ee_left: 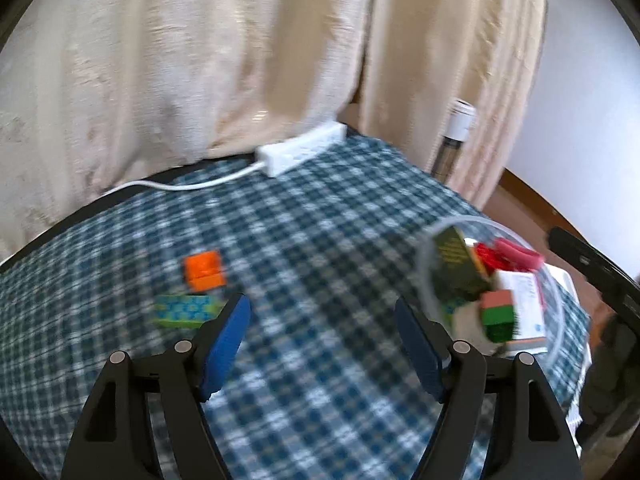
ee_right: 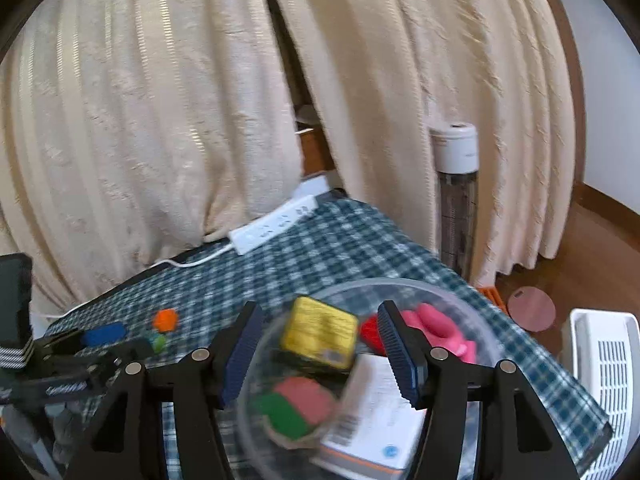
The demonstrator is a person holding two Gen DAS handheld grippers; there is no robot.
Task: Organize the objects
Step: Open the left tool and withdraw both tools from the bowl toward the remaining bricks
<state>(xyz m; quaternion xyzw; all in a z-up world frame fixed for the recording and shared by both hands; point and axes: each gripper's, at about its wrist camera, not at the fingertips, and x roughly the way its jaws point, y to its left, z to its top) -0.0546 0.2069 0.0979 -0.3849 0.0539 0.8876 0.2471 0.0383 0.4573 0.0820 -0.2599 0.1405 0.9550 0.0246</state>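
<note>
Clear round plastic bowl [ee_right: 472,300] holds boxy items on checked cloth [ee_right: 340,248].

Blue-green and white checked cloth [ee_left: 320,240] on the bench, cream curtains [ee_left: 200,60], white power strip [ee_left: 302,147], orange block [ee_left: 204,270], clear bowl [ee_right: 472,300], yellow packet [ee_right: 320,332], pink toy [ee_right: 436,326], black claw arms with blue pads [ee_left: 226,344].

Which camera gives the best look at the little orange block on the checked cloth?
The left wrist view: the orange block lies ahead of the open left gripper, large though blurred. The right wrist view shows it only as a small, distant orange blob at the left.
</note>
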